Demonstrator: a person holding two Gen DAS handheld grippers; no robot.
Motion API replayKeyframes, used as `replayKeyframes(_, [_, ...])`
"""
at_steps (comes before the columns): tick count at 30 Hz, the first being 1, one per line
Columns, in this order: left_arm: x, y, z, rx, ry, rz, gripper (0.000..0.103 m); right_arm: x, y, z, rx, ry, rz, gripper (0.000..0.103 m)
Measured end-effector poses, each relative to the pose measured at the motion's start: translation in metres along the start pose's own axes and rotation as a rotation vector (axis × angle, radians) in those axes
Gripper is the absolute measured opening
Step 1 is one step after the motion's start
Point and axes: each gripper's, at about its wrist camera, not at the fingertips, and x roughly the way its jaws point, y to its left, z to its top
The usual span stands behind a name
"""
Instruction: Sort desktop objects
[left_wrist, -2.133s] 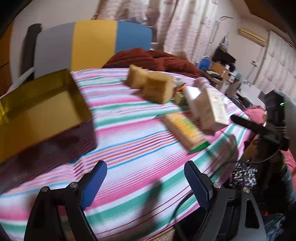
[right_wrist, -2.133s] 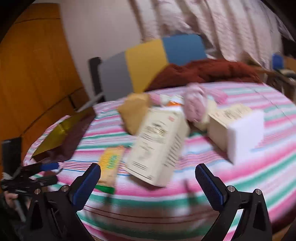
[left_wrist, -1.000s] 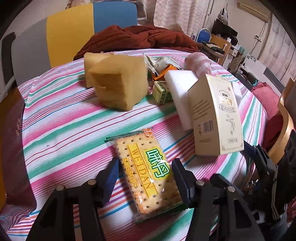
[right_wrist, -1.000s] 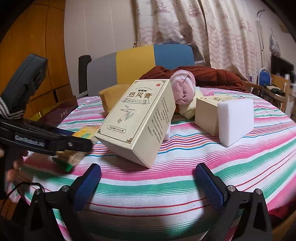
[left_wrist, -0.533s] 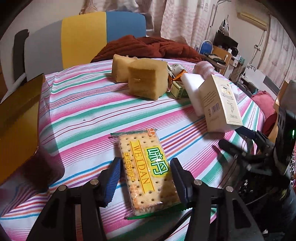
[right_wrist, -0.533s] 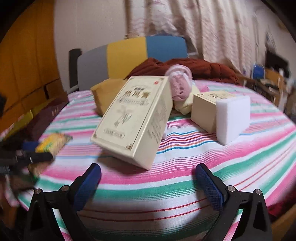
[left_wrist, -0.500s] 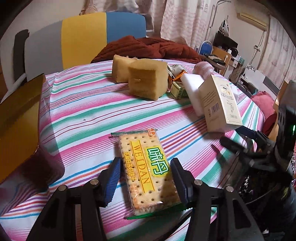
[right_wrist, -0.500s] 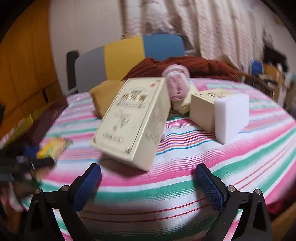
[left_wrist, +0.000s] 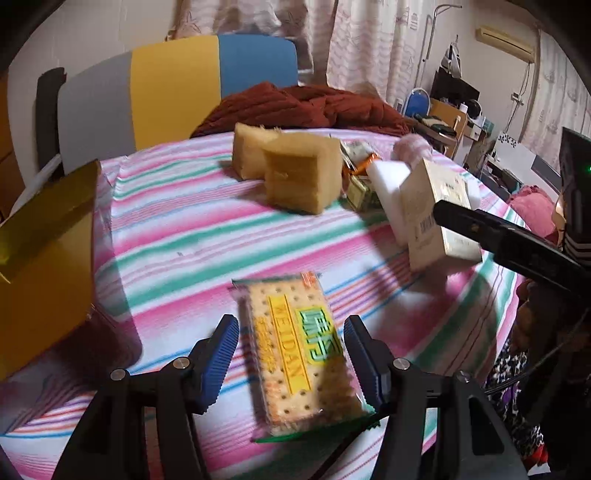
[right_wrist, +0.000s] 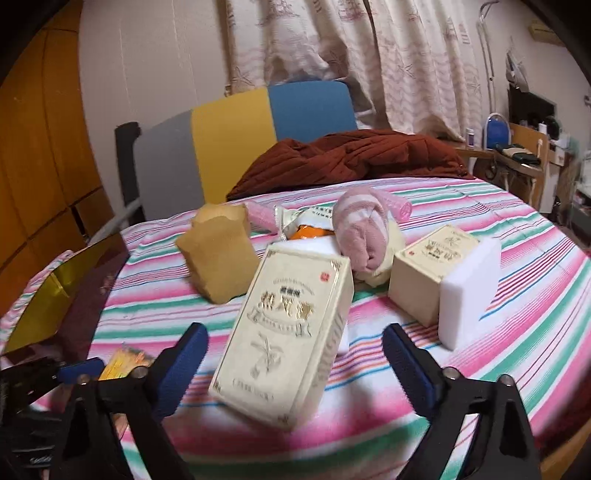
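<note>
**Cracker pack in left claw, tall box ahead of right**

My left gripper (left_wrist: 290, 345) is pinching the cracker pack (left_wrist: 299, 350) — the blue pads sit against its two long sides, and the pack looks lifted off the striped table (left_wrist: 192, 236) near its near edge. The pack's long axis runs straight out along my fingers, away from me. The gold box (left_wrist: 44, 236) sits at the table's left edge, to the left of this claw, open side up; I judge that's where the pack goes, so the coming move is a swing left, not forward.

My right gripper (right_wrist: 295, 354) is spread wide, gripping nothing. The tall cream box (right_wrist: 288, 332) lies just ahead between its fingers, tilted, leaning back on the white block behind it — long axis roughly along the claw. The right hand is clearly nearer to it than the left. Yellow sponge (right_wrist: 218, 266) stands beyond, toward the middle of the table, apart from both claws.
</note>
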Motion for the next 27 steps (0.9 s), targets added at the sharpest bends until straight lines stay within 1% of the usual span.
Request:
replayKeyframes(3, [0.002,0.001,0.001,0.015,0.003,-0.005,0.061,0.009,0.004,0.004,-0.007,0.022,-0.031,0.088])
replayKeyframes(4, [0.003,0.0,0.0,0.018,0.01,-0.006,0.061,0.011,0.005,0.004,-0.014,0.028,-0.039,0.084])
replayKeyframes(5, [0.001,-0.001,-0.004,0.019,0.015,-0.008,0.061,0.012,0.006,0.003,-0.021,0.033,-0.045,0.082])
replayKeyframes(7, [0.001,-0.002,-0.009,0.021,0.026,-0.007,0.061,0.011,0.007,0.001,-0.037,0.022,-0.047,0.077])
replayKeyframes(8, [0.001,-0.002,-0.011,0.023,0.031,0.0,0.06,0.01,0.009,0.0,-0.051,0.014,-0.05,0.073])
replayKeyframes(9, [0.002,-0.002,-0.013,0.026,0.036,0.006,0.058,0.008,0.01,0.0,-0.064,0.006,-0.054,0.066])
replayKeyframes(10, [0.002,-0.001,-0.014,0.027,0.032,0.006,0.056,0.006,0.012,-0.001,-0.076,-0.002,-0.059,0.062])
replayKeyframes(11, [0.001,0.0,-0.015,0.028,0.028,0.006,0.055,0.004,0.013,-0.001,-0.089,-0.01,-0.065,0.06])
replayKeyframes(15, [-0.003,0.006,-0.019,0.004,0.016,-0.018,0.054,-0.002,0.01,-0.005,-0.086,-0.012,-0.043,0.056])
replayKeyframes(18, [-0.01,0.01,-0.022,-0.023,0.009,-0.047,0.053,-0.011,0.006,-0.006,-0.066,-0.021,0.008,0.055])
replayKeyframes(22, [-0.024,0.013,-0.024,-0.027,-0.021,-0.058,0.053,-0.024,0.009,-0.004,-0.079,-0.046,0.065,0.054])
replayKeyframes(24, [-0.03,0.015,-0.023,-0.025,-0.038,-0.056,0.052,-0.025,0.015,-0.004,-0.104,-0.053,0.068,0.054])
replayKeyframes(27, [-0.039,0.017,-0.024,-0.029,-0.052,-0.051,0.051,-0.019,0.022,-0.007,-0.131,-0.03,0.058,0.054])
